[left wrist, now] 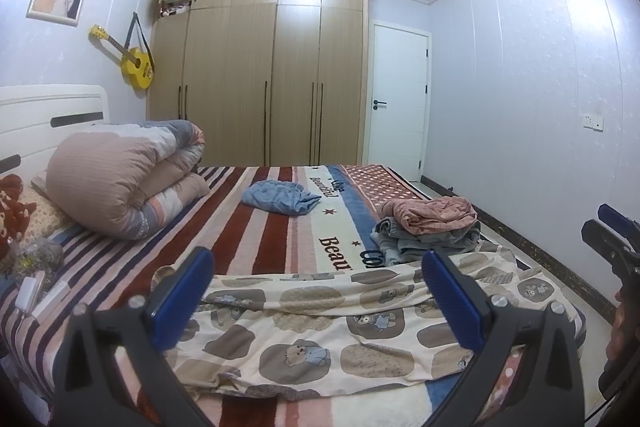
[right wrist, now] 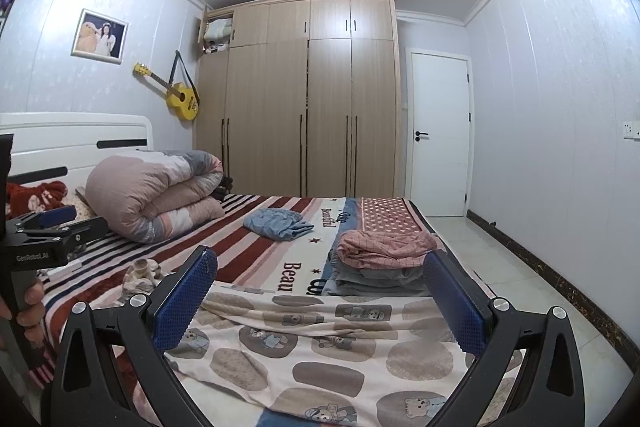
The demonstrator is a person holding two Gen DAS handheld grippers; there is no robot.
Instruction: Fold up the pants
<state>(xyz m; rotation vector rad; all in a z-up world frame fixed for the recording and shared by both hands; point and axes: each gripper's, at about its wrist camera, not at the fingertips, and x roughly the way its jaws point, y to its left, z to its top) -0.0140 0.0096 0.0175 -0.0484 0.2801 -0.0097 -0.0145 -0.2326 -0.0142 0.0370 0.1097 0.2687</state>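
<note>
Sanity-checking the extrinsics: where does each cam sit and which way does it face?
Left wrist: on the left gripper, jaws open above the bear-print pants, facing down the bed toward the wardrobe; the right gripper shows at the right edge.
Right wrist: on the right gripper, jaws open over the same pants, same heading; the left gripper and the hand holding it show at the left edge.
Shared: pants, wardrobe, rolled duvet, yellow guitar, white door.
</note>
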